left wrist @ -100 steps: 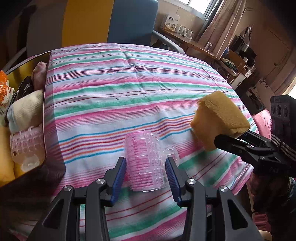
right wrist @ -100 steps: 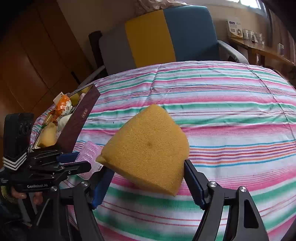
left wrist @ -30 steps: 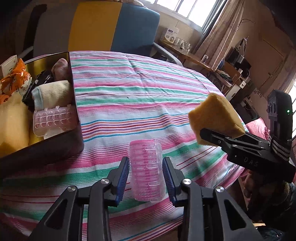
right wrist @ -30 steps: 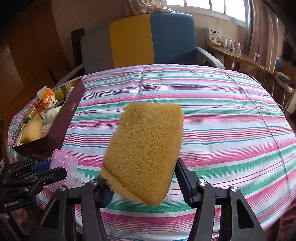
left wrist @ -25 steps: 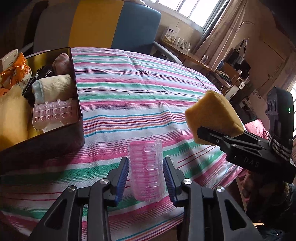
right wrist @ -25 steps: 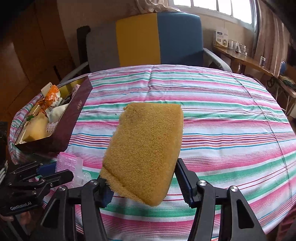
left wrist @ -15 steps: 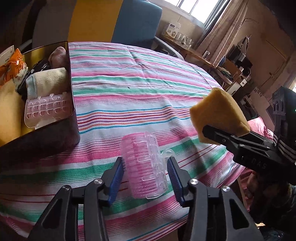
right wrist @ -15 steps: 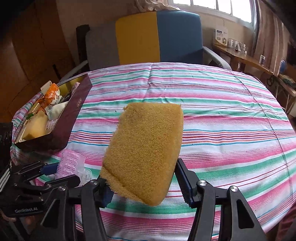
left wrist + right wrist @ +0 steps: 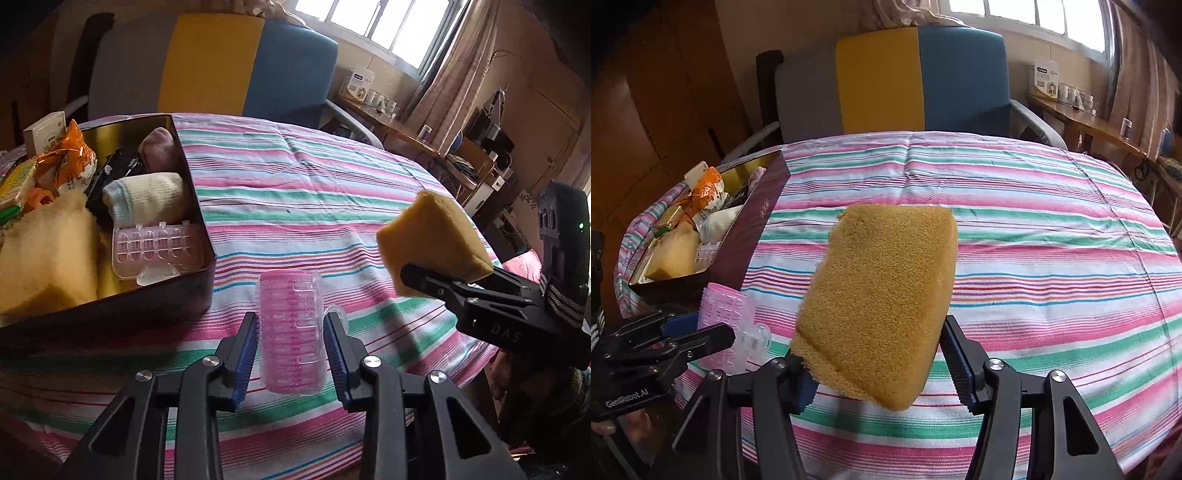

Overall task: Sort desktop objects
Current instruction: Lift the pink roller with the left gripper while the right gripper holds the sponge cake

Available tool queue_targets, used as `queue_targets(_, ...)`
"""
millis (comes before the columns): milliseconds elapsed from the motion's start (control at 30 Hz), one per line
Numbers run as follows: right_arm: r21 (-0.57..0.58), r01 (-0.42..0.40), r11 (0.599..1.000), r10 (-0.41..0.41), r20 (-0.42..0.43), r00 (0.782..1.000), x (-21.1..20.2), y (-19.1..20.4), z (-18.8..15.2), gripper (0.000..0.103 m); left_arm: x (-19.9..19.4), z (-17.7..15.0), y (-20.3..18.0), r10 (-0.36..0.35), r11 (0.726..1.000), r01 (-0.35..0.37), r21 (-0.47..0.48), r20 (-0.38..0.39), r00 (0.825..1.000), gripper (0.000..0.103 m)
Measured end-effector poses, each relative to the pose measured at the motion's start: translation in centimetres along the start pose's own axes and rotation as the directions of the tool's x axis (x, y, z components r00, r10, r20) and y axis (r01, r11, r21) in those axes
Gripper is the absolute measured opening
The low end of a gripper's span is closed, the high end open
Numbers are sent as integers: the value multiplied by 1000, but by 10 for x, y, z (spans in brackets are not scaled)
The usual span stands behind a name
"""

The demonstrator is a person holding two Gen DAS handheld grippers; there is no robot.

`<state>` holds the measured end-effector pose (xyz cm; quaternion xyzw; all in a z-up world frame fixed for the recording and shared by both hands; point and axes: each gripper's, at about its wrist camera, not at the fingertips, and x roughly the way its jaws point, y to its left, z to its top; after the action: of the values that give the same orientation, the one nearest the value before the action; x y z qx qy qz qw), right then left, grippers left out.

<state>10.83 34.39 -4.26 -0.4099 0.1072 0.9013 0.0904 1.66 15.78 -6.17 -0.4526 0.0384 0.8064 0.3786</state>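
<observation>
Pink hair roller (image 9: 290, 328) is pinched upright between the closing jaws of the left gripper (image 9: 290, 350), lifted over the striped tablecloth (image 9: 314, 192) near the table's front edge; its lower end is partly hidden between the pads. Yellow sponge (image 9: 879, 295) is clamped by the right gripper (image 9: 875, 354); its left pad is mostly covered by the sponge. Dark metal box (image 9: 199, 221) is seen at left, cut off by the frame edge, packed with a second roller (image 9: 155, 247), a rolled cloth (image 9: 147, 199) and an orange packet (image 9: 70, 162); the deeper contents cannot be made out.
</observation>
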Motion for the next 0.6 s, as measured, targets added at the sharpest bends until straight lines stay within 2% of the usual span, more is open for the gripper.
queue_targets(100, -22, -10, 1000, 10, 5, 1000, 3, 10, 7, 60, 3, -5, 0, 3, 1000, -3, 10, -8, 1000, 36)
queue_targets(233, -32, -19, 999, 19, 1, 1000, 5, 18, 7, 60, -5, -4, -3, 2, 999, -2, 32, 22, 1000, 35)
queue_targets(433, -49, -27, 998, 28, 5, 1000, 1, 22, 8, 60, -28, 4, 10, 11, 1000, -11, -7, 80, 997, 35)
queue_targets(600, -77, -62, 995, 63, 17, 998, 1, 37, 19, 60, -58, 15, 36, 68, 996, -60, -62, 153, 986, 35)
